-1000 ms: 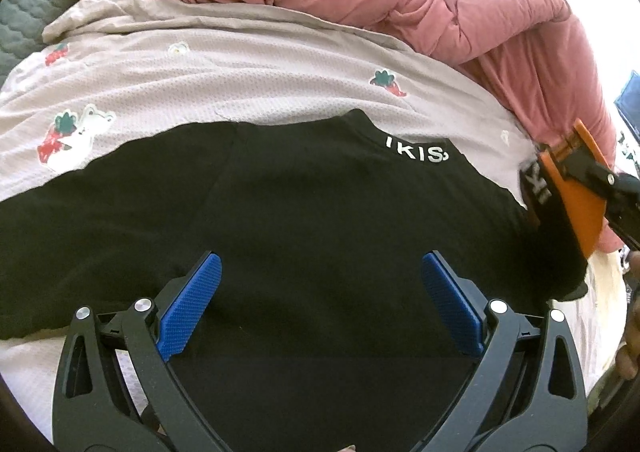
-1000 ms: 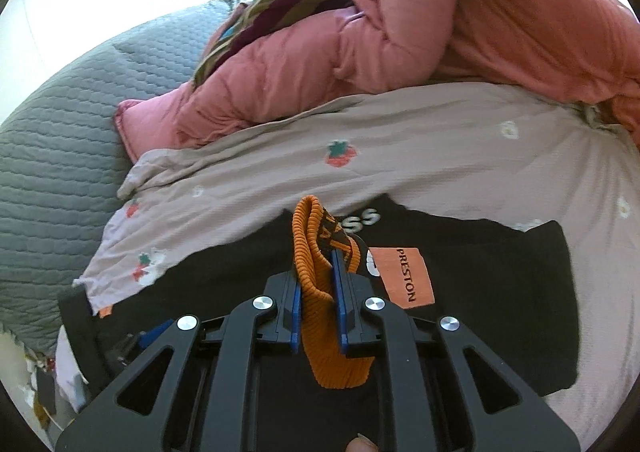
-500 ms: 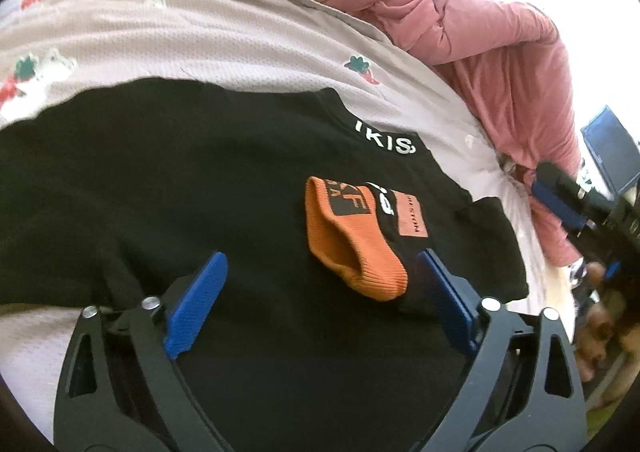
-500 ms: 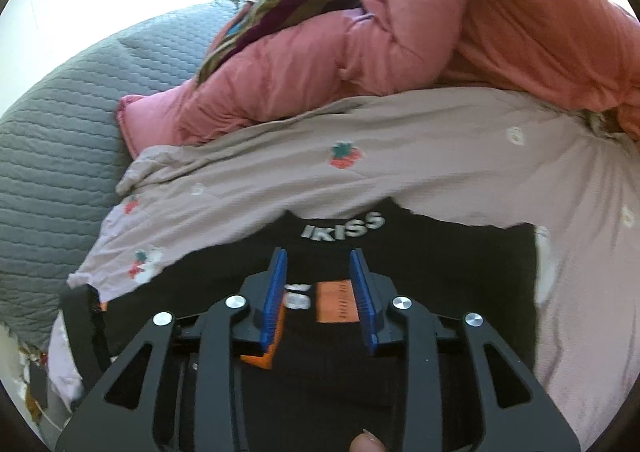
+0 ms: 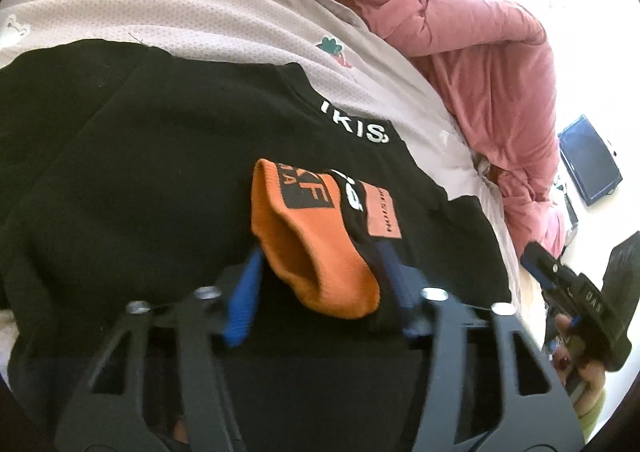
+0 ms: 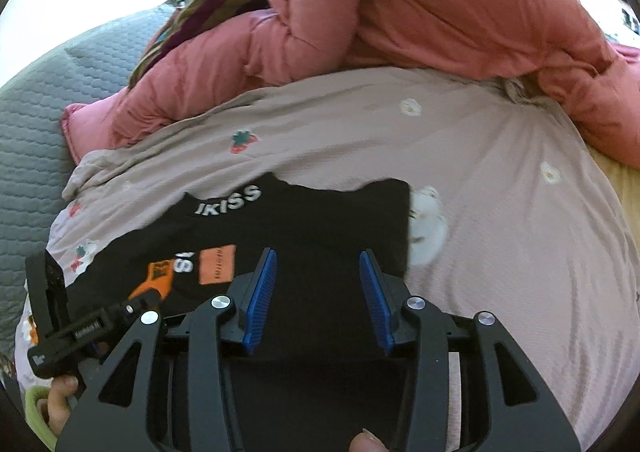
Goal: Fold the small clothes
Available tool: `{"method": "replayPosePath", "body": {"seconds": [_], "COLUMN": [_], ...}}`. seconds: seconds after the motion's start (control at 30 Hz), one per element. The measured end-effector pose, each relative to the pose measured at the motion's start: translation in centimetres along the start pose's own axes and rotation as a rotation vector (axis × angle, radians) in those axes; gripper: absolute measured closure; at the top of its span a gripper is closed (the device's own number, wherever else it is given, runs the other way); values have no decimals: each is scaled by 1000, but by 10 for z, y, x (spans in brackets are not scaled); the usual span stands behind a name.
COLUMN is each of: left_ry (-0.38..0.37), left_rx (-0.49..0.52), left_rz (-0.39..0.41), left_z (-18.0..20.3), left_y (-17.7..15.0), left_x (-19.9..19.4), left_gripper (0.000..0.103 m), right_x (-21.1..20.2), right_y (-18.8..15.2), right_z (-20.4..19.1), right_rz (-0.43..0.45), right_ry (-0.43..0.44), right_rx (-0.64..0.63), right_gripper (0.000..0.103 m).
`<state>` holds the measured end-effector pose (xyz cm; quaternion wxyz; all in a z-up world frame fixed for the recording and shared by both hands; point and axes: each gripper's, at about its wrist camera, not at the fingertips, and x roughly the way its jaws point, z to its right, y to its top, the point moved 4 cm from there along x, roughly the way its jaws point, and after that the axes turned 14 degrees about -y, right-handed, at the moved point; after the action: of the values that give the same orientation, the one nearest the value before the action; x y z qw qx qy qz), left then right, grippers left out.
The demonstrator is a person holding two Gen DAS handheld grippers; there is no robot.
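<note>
Jaws of the left gripper [image 5: 318,284] are closing around the ribbed orange cuff [image 5: 320,252] of the black knit garment with white IKISS lettering [image 5: 140,179]; the cuff sits between the blue pads, though whether they already press on it cannot be told. That cuff is folded in across the middle of the garment, which lies spread flat on the pale pink bedsheet printed with strawberries [image 6: 500,187]. Jaws of the right gripper [image 6: 318,292] stand apart and are widening, with nothing held, only the garment's black cloth showing under the gap. From the right wrist view the left gripper appears at the lower left, beside the cuff. A rumpled pink quilted duvet [image 6: 420,3] is heaped at the back of the bed, against a grey quilted cushion [image 6: 36,99]
</note>
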<state>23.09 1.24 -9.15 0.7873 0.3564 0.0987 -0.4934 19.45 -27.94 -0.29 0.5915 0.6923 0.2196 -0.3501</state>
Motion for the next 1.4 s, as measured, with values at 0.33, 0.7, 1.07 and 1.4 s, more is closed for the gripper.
{"method": "replayPosePath", "body": {"seconds": [0.33, 0.7, 1.07, 1.4], "left_ry": [87, 197, 243, 258], "left_rx": [167, 256, 226, 290], "left_rz": [109, 138, 188, 115], "left_z": [22, 28, 14, 26], "left_y": [17, 15, 25, 15], "left_x": [-49, -76, -98, -78], "left_gripper": [100, 100, 96, 96], "right_x": [6, 5, 9, 15], "right_y": [-4, -6, -10, -24], "right_z": [6, -6, -11, -31], "right_rz": [-25, -21, -19, -36], "right_ry": [-8, 0, -23, -2], "right_rx": [11, -33, -86, -166], "right_gripper": [61, 61, 61, 61]}}
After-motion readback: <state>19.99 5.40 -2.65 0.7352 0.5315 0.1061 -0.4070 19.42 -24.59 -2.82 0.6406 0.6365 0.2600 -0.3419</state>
